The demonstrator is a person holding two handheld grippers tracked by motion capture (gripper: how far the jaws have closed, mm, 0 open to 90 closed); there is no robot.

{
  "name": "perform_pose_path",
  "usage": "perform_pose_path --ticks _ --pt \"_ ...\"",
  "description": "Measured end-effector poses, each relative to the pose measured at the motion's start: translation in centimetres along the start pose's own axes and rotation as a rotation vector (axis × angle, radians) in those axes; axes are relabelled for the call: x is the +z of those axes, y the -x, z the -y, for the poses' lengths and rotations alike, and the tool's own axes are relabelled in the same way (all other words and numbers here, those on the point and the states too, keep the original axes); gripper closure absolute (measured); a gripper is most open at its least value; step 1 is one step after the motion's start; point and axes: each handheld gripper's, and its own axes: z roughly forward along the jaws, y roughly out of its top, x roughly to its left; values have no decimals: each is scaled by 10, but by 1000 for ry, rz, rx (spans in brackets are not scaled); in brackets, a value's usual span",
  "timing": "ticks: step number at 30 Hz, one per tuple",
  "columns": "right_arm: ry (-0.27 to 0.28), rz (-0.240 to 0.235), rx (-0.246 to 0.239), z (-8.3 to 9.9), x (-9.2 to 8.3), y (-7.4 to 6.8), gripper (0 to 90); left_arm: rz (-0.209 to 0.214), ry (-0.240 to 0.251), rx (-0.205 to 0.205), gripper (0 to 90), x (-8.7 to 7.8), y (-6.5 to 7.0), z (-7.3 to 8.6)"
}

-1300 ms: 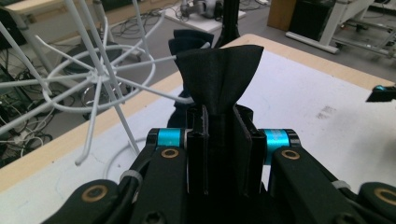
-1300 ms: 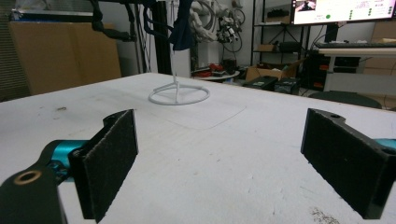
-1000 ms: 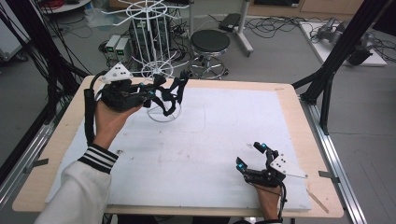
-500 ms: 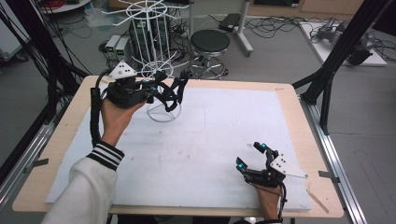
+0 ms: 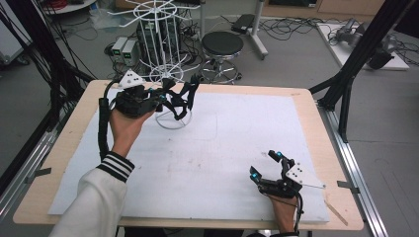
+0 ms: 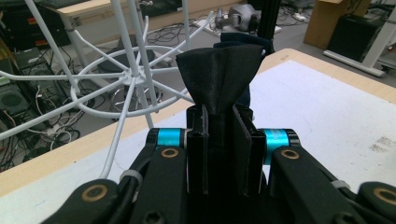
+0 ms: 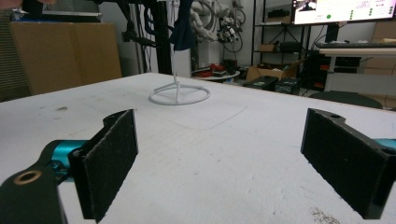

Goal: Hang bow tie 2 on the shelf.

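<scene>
High view is showing the left claw being held over the far left part of the worktop, just above the small white wire stand whose ring base is sitting on the white sheet. Left gripper view is looking along that claw: its jaws are pinching a dark fabric piece tight, the cloth fanning out above the pads while the white wire arms of the stand are spreading just behind it. Gripping the fabric by a narrow fold is probably keeping the rest free to drape, and holding it close to the wire arms suggests the person is working on hanging it over the stand, or taking it off; which of the two I cannot tell. More dark cloth is hanging around the stand's upper part, though the way it is caught there is unclear.

Right claw is resting near the front right edge of the worktop, well apart from the stand, with the hand behind it low on the sheet. Right gripper view is showing its pads standing wide with nothing between them, and the ring base of the stand far ahead; it is likely waiting there so the left hand has room.
</scene>
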Motion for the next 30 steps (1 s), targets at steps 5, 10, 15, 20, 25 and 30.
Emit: perform_pose_path --ticks 5,10,15,20,25,30 --pt "0 0 0 0 0 0 102 -11 -8 -4 770 2 2 4" --pt "-1 1 0 0 0 0 103 -24 -6 -14 770 4 1 10" --pt "-1 1 -1 0 0 0 102 -45 -2 -15 772 7 2 14" --pt "-1 1 1 0 0 0 102 -72 11 -30 771 8 2 22" --pt "0 1 -2 0 0 0 102 -81 -6 -44 772 11 0 32" --pt "-1 1 0 0 0 0 102 -97 -38 -46 772 15 -3 39"
